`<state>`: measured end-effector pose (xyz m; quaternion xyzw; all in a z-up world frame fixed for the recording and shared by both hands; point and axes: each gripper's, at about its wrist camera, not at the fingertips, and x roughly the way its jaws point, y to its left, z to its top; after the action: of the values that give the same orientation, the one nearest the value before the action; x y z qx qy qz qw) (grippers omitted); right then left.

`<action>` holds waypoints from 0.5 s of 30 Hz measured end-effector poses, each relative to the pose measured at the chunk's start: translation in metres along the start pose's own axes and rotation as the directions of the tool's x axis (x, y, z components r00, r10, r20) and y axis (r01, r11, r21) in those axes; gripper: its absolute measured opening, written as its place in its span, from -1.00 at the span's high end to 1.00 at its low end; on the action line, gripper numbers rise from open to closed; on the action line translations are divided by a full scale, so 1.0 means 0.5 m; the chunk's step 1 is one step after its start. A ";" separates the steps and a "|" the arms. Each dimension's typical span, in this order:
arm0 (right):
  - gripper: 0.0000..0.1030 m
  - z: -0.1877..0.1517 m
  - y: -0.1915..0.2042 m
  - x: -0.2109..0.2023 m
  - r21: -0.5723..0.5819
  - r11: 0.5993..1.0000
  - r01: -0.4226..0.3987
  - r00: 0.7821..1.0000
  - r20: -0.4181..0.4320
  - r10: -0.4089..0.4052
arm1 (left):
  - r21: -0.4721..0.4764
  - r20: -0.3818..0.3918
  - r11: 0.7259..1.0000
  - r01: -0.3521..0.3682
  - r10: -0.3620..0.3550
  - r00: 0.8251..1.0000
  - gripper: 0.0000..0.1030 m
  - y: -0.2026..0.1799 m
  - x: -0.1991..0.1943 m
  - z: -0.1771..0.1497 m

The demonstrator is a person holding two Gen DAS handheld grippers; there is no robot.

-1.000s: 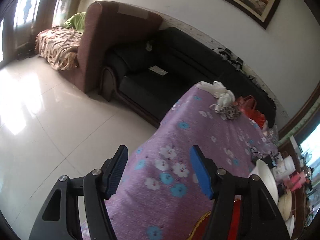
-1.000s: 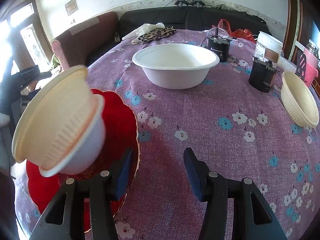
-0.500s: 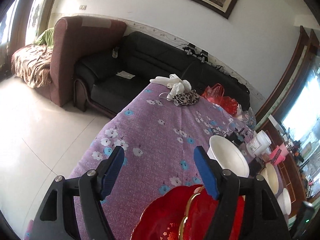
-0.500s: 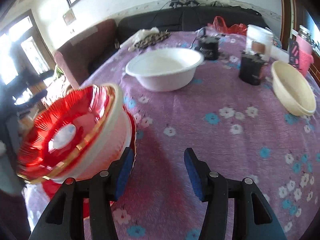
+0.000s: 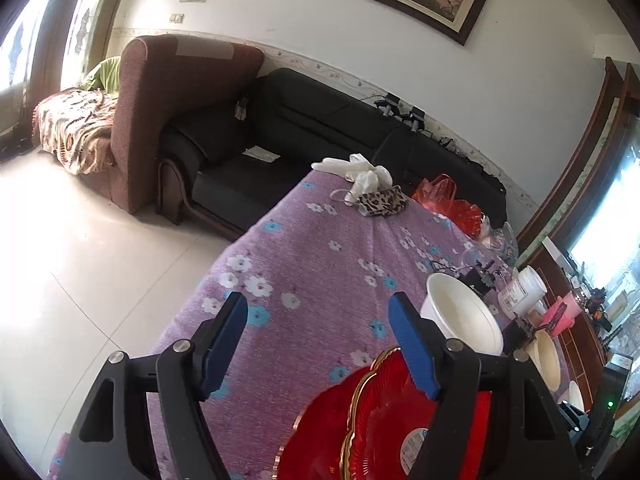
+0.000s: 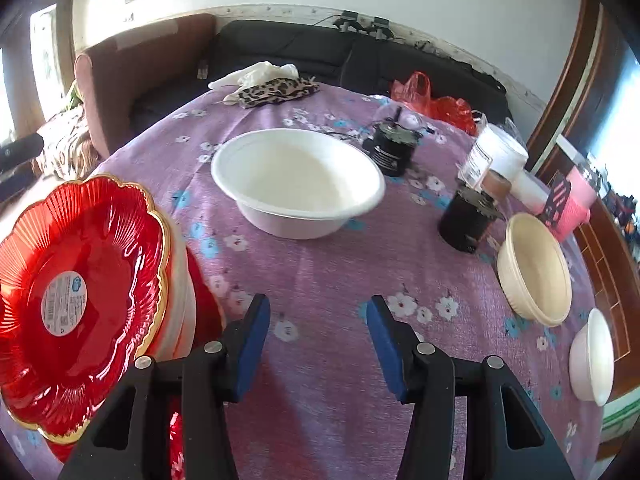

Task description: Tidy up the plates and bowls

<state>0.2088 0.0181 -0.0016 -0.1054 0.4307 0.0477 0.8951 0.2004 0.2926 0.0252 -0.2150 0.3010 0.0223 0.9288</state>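
Observation:
A gold-rimmed red plate [image 6: 80,292] sits tilted on a white bowl [image 6: 182,300] at the left of the right wrist view, over another red plate [image 6: 202,280] lying on the purple flowered tablecloth [image 6: 320,264]. What props the tilted stack is hidden. My right gripper [image 6: 318,332] is open above bare cloth, just right of that stack. A large white bowl [image 6: 296,180] stands mid-table, with a cream bowl [image 6: 534,268] and a small white bowl [image 6: 592,356] at the right. My left gripper [image 5: 318,340] is open over the cloth, holding nothing. The red plates [image 5: 380,420] lie behind its right finger.
Two black cylinders [image 6: 468,220], a white jar [image 6: 496,156] and a pink holder [image 6: 572,204] crowd the table's right side. A leopard-print pouch [image 6: 276,90], white gloves and a red bag [image 6: 436,104] lie at the far edge. A black sofa [image 5: 304,132] stands beyond; tiled floor [image 5: 80,260] lies left.
The left view swung from the floor and table edge toward the table, and the red plates came into sight. In the right view the tilted bowl stack turned, now showing a red plate.

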 end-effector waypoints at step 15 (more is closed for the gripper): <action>-0.07 -0.049 -0.050 -0.031 0.082 0.995 -0.057 0.998 0.000 0.057 | 0.161 -0.042 0.987 -0.020 0.027 0.999 -0.42 -0.064 -0.002 -0.047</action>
<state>0.1848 -0.0116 -0.0006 -0.0564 0.4361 0.0555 0.8964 0.1923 0.2539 0.0209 -0.1362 0.3246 0.0041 0.9360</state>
